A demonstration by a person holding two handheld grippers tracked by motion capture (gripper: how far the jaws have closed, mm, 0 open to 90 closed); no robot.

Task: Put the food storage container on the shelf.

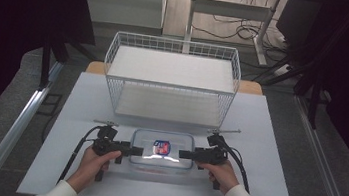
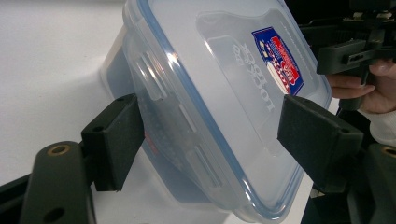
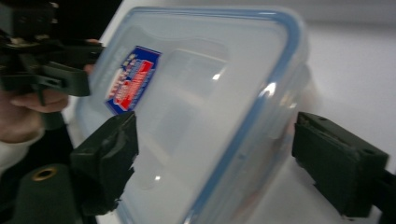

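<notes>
A pale grey table (image 1: 78, 167) carries two things. A clear plastic box (image 1: 162, 148) with a blue-edged lid and a red-blue label stands near the front edge. Behind it stands a white wire shelf rack (image 1: 171, 80), near the box but apart from it.

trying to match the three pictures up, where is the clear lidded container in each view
High view: clear lidded container low centre, between both grippers.
Left gripper view: centre to upper right.
Right gripper view: across the middle, between the black jaws.
Shared landmark: the red and blue label on its lid.

Wire basket (image 1: 172, 77) blocks the table's (image 1: 81, 101) far half; sides stay open.
</notes>
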